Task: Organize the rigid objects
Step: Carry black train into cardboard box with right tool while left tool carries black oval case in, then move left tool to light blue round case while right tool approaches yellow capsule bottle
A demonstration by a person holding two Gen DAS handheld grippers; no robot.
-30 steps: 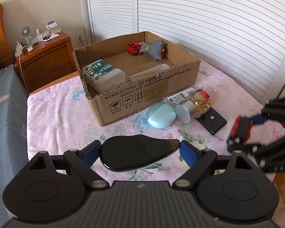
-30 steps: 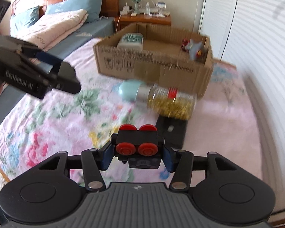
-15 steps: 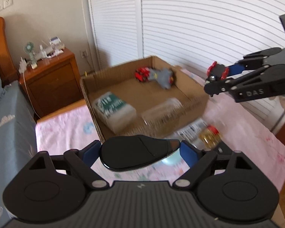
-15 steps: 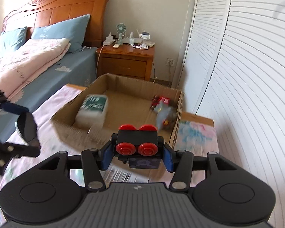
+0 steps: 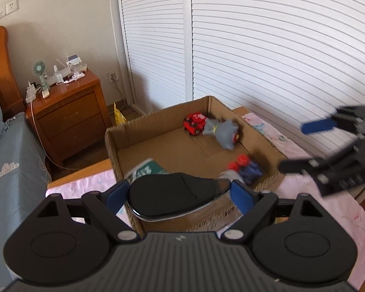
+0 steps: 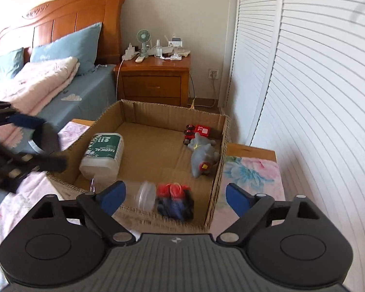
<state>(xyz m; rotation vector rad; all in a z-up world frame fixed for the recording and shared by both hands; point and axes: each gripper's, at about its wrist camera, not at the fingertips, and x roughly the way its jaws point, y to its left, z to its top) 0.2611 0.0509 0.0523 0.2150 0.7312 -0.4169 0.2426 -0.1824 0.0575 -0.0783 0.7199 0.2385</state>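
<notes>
My left gripper (image 5: pixel 180 191) is shut on a black computer mouse (image 5: pixel 175 194) and holds it above the near wall of the cardboard box (image 5: pixel 158 124). My right gripper (image 6: pixel 175 194) is open and empty over the box's near right corner. A blurred blue toy car with red wheels (image 6: pixel 175 200) lies in the box (image 6: pixel 221 146) just below it, also in the left wrist view (image 5: pixel 245 168). The box also holds a white medical bottle (image 6: pixel 103 155), a red toy truck (image 6: pixel 198 132), a grey toy (image 6: pixel 203 155) and a clear lidded jar (image 6: pixel 146 194).
The box stands on a pink floral cloth (image 6: pixel 253 170) on a bed. A wooden nightstand (image 6: pixel 154 80) with a small fan stands behind it. White louvred doors (image 6: pixel 304 73) run along the right. Pillows and a blanket (image 6: pixel 41 77) lie at the left.
My right gripper opened and let go of the blue toy car, which dropped into the box. Both grippers moved forward over the box; the left still holds the mouse.
</notes>
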